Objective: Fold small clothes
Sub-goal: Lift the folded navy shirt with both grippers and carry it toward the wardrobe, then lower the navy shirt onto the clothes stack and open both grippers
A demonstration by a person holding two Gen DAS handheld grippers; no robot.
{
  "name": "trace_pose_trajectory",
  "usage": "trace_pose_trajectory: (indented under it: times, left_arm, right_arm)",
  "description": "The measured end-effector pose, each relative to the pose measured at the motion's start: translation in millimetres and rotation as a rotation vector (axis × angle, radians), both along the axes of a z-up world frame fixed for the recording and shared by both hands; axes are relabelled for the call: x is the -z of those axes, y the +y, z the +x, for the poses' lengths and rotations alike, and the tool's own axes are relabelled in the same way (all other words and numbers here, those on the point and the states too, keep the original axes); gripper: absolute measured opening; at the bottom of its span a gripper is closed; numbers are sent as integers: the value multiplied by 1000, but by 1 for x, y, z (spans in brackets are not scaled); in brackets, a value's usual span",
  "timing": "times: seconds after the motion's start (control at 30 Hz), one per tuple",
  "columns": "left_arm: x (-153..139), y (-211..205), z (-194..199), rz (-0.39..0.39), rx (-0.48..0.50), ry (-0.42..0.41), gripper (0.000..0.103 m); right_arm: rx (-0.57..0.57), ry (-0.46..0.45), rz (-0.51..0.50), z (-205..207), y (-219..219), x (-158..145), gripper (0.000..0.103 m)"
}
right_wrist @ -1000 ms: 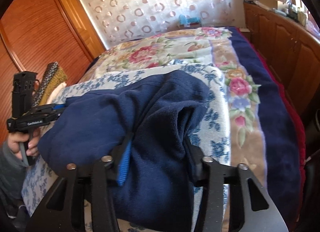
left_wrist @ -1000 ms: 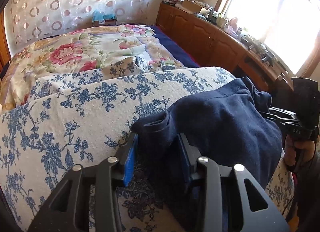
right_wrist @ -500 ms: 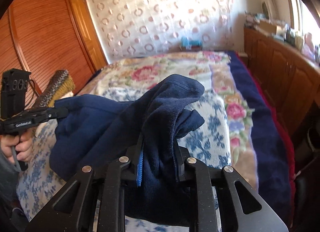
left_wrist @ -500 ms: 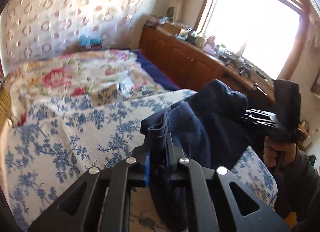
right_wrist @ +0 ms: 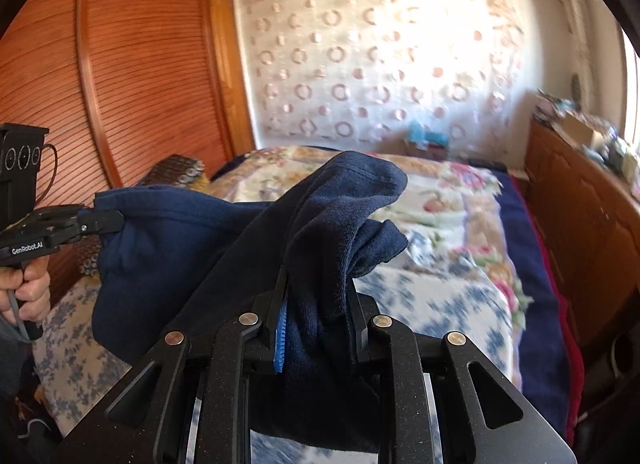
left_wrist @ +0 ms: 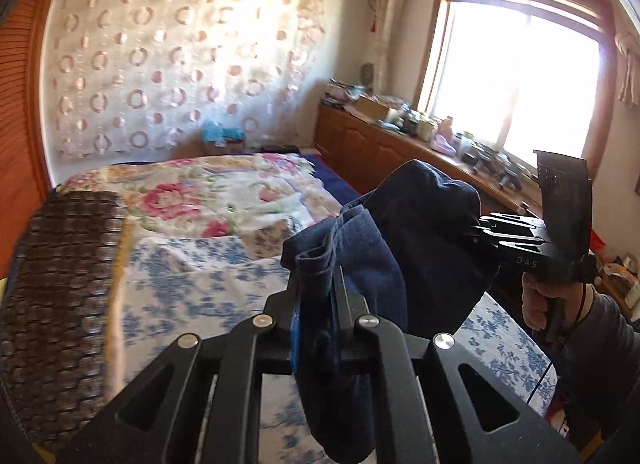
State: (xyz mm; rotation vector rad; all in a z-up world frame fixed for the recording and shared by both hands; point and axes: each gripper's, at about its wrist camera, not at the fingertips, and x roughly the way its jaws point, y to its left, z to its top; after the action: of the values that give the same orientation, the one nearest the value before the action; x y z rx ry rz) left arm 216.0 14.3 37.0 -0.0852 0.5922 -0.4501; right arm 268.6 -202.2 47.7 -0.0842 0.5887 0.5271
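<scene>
A small navy blue garment (left_wrist: 416, 248) hangs in the air between both grippers, above the blue-flowered white cover (left_wrist: 192, 296) on the bed. My left gripper (left_wrist: 316, 288) is shut on one bunched edge of it. My right gripper (right_wrist: 316, 304) is shut on the other edge of the garment (right_wrist: 320, 232). In the left wrist view the right gripper (left_wrist: 476, 232) shows at the right, clamped on the cloth. In the right wrist view the left gripper (right_wrist: 116, 219) shows at the left, clamped on the cloth. The lower part of the garment droops below the jaws.
A flowered quilt (left_wrist: 208, 191) covers the far bed. A dark woven cushion (left_wrist: 60, 284) lies at the left. A wooden cabinet (left_wrist: 384, 151) with clutter runs under the window at the right. A slatted wooden wardrobe (right_wrist: 120, 75) stands at the left.
Both grippers closed on the garment's edges and lifted it off the bed. The cloth now hangs stretched between them, higher than before.
</scene>
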Motion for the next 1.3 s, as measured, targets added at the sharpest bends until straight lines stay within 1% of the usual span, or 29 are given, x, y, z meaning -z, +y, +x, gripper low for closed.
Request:
trace_pose_trajectory:
  times: [0.17,0.33,0.47,0.6,0.7,0.83,0.93,1.0,1.1,1.13,1.2,1.3]
  left_arm:
    - [-4,40,-11,-11,-66,-27,8]
    - [-12,85,-27,-27,-140,-85,8]
    - [-14,120,-34,-38,-205,-118,8]
    - [-9,156,-35,-60,-281,-137,8]
    - [1,180,-37,-87,-337,-141,8]
    - [19,203,-43,-110,-404,-151,8]
    - [35,218,-46,-145,-445,-135,7]
    - [43,228,-48,-156,-471,-123,8]
    - [59,238,-47,-159,-500,-75,7]
    - [62,239,-48,-159,-507,-65,8]
    - [73,246,-51,-168,-529,-46,7]
    - [87,252,-53,-168,-557,-20,7]
  right_arm:
    - [-71,-31,-25,9,44,-13,19]
    - [-151,-67,-49,22,94,-30,19]
    - [-214,-105,-69,29,136,-45,19]
    - [-274,-130,-90,40,179,-55,19]
    - [-315,-133,-104,54,211,-58,19]
    - [-378,-142,-145,76,261,-54,19]
    - [-414,-154,-168,94,299,-49,19]
    - [-438,-147,-172,103,318,-42,19]
    - [-487,-140,-201,117,357,-25,19]
    - [-495,-136,-213,120,362,-21,19]
    - [-508,-131,-257,127,383,-8,19]
    - [-522,-105,-258,140,402,4,19]
